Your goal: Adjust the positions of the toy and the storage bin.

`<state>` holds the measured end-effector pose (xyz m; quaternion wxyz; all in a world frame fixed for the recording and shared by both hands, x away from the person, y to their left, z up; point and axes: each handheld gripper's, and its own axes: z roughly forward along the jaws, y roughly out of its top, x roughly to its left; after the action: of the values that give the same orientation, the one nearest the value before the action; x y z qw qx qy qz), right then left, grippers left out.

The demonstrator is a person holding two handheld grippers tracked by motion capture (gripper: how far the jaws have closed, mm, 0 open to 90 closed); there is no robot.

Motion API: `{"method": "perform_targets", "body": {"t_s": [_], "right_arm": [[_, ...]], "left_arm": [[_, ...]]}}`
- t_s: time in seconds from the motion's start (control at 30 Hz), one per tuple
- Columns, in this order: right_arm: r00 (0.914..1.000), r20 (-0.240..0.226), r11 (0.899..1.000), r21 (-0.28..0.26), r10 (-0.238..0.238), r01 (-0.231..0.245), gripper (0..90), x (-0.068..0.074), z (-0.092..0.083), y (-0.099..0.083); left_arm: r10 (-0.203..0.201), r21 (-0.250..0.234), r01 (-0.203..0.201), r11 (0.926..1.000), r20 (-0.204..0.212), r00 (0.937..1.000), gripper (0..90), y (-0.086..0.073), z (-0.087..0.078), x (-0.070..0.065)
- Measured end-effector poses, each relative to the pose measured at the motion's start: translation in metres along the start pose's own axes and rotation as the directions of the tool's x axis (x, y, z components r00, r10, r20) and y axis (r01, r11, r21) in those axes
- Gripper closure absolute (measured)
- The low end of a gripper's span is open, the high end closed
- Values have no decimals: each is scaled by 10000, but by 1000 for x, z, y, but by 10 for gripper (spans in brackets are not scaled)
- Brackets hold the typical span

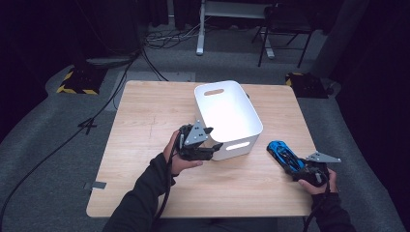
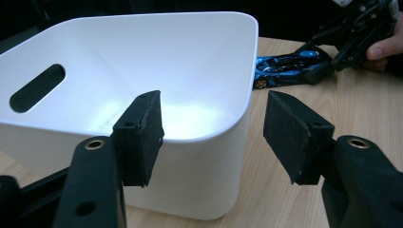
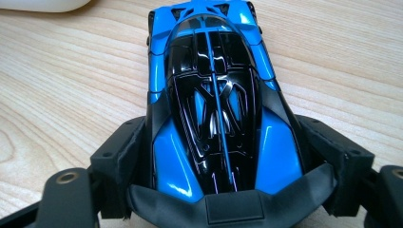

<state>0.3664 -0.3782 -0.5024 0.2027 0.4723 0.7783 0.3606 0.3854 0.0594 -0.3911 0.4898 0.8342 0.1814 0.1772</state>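
Right gripper (image 1: pixel 300 170) clamped on the rear of a blue toy car (image 1: pixel 285 154), pads pressed against both flanks just ahead of the black tail wing, as seen close up in the right gripper view (image 3: pixel 218 199). Left gripper (image 1: pixel 211 138) half spread, nothing between the pads, straddling the near corner of the white bin (image 1: pixel 251 123): one pad (image 2: pixel 142 133) over the inside, the other (image 2: pixel 292 135) outside the wall, neither touching it.

Then the setting, from big to small. Dim room, grey carpeted floor (image 1: pixel 43 145), black cables (image 1: pixel 96 113) trailing across it, a yellow-and-black striped block (image 1: pixel 77 83) at the left and desk and chair legs (image 1: pixel 200 34) at the back. Pale wooden table (image 1: pixel 145 121), grain running across. On it, near the middle, the bin: rounded corners, slot handles in both short walls, empty, long axis slanting from near right to far left in the high view.

Car on the table near the right edge, well apart from the bin, resting flat. Long axis slanted, nose toward the far left, tail toward the person's right hand (image 1: pixel 316 186). Blue body, black glossy roof and engine cover with a thin blue stripe along the middle (image 3: pixel 218 118).

Wheels hidden under the body. Tail largely covered by the pads. Person's arms cut off at the lower edge of the high view.
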Motion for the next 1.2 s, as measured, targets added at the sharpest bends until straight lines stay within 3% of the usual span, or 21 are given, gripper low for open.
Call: {"method": "perform_targets", "body": {"t_s": [0.07, 0.1, 0.13, 0.2, 0.3, 0.4, 0.47, 0.6, 0.73, 0.77, 0.93, 1.07, 1.2], "right_arm": [[10000, 8, 10000, 3, 8, -8, 233, 0, 0, 0], [10000, 2, 10000, 0, 13, -13, 233, 0, 0, 0], [10000, -5, 10000, 10, 10, -10, 233, 0, 0, 0], [10000, 5, 10000, 3, 12, -12, 233, 0, 0, 0], [10000, -15, 10000, 13, 22, -22, 232, 0, 0, 0], [10000, -10, 10000, -11, 11, -11, 231, 0, 0, 0], [10000, -16, 10000, -13, 20, -20, 231, 0, 0, 0], [10000, -26, 10000, -21, 45, -45, 230, 0, 0, 0], [10000, -16, 10000, -18, 50, -50, 230, 0, 0, 0], [10000, -20, 10000, -17, 55, -56, 230, 0, 0, 0], [10000, -13, 10000, -16, 43, -43, 230, 0, 0, 0], [10000, -18, 10000, -20, 36, -36, 230, 0, 0, 0], [10000, -20, 10000, -22, 63, -63, 230, 0, 1, 0]], "left_arm": [[855, 581, -844, 9947, -172, 9962, 474, 2, 8, 1], [933, 610, -928, 9938, -55, 9956, 515, 3, 11, 2], [843, 671, -855, 9941, 196, 9962, 576, 5, 14, 3], [1004, 850, -1052, 9908, 583, 9932, 602, 8, 18, 5], [1234, 1040, -1317, 9858, 827, 9889, 680, 13, 23, 3], [800, 931, -909, 9915, 1155, 9901, 757, 14, 25, 0], [813, 795, -929, 9925, 1392, 9869, 788, 15, 26, -7], [1400, 804, -1519, 9851, 1370, 9806, 828, 21, 30, -31], [1596, 885, -1719, 9811, 1306, 9785, 829, 29, 37, -52], [1493, 958, -1634, 9819, 1398, 9789, 824, 31, 40, -56], [1316, 1137, -1449, 9829, 1168, 9844, 782, 41, 55, -70], [1101, 1153, -1250, 9854, 1274, 9857, 747, 46, 63, -71], [1119, 766, -1234, 9894, 1400, 9838, 659, 50, 52, -66]]}}
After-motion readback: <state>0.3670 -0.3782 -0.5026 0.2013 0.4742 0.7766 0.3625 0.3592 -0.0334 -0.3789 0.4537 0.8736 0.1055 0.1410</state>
